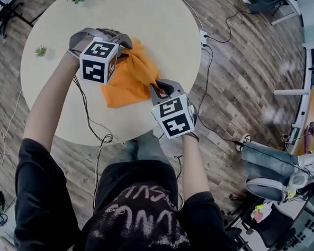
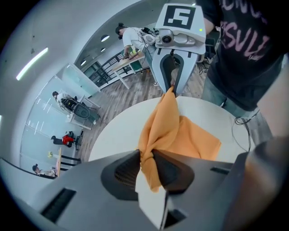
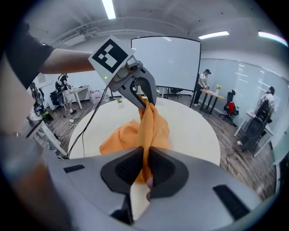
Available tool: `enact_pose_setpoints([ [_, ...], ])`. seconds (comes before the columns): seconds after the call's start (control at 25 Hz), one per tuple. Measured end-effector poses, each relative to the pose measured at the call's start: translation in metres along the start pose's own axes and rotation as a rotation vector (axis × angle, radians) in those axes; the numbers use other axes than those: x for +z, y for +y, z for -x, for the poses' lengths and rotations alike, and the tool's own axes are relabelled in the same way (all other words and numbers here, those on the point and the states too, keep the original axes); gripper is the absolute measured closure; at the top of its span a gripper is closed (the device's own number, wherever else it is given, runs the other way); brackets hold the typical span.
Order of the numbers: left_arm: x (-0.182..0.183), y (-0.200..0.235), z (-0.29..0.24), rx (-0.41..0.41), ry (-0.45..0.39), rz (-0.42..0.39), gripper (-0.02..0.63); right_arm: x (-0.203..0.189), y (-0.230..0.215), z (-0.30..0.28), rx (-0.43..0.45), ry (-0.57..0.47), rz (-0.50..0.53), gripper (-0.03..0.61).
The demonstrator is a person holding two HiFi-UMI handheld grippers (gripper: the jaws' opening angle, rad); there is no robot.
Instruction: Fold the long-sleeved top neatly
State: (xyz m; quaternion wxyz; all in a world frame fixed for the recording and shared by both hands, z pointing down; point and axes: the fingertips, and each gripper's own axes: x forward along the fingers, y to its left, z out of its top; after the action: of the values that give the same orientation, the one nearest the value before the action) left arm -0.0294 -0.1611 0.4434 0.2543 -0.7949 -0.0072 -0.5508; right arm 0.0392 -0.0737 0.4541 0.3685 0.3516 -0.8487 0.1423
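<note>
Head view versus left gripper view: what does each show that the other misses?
Head view only: small plants on the round table. Left gripper view only: the left gripper with its jaws pinching the bunched orange top, and people at desks beyond. Both: the top strung between the grippers, with the right gripper clamped on its other end.

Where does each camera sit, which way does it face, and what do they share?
Head view: on the head, steeply down onto the round table; forearms, chest, left gripper, right gripper show.
Left gripper view: behind its jaws, facing the person's torso.
Right gripper view: behind its jaws, facing across the room; a forearm shows.
Shared: all show the orange top pinched by both; each gripper view sees the other gripper.
</note>
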Motion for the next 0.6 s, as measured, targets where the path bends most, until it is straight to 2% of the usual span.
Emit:
enact_pose_setpoints([
  [0.36,-0.056,-0.055,0.006,0.095,0.030,0.028,0.522,0.006,0.079,-0.034,0.065,0.042,0.078,0.535],
  [0.6,-0.091,-0.074,0.002,0.175,0.031,0.063,0.518,0.012,0.118,-0.064,0.104,0.069,0.099,0.535],
])
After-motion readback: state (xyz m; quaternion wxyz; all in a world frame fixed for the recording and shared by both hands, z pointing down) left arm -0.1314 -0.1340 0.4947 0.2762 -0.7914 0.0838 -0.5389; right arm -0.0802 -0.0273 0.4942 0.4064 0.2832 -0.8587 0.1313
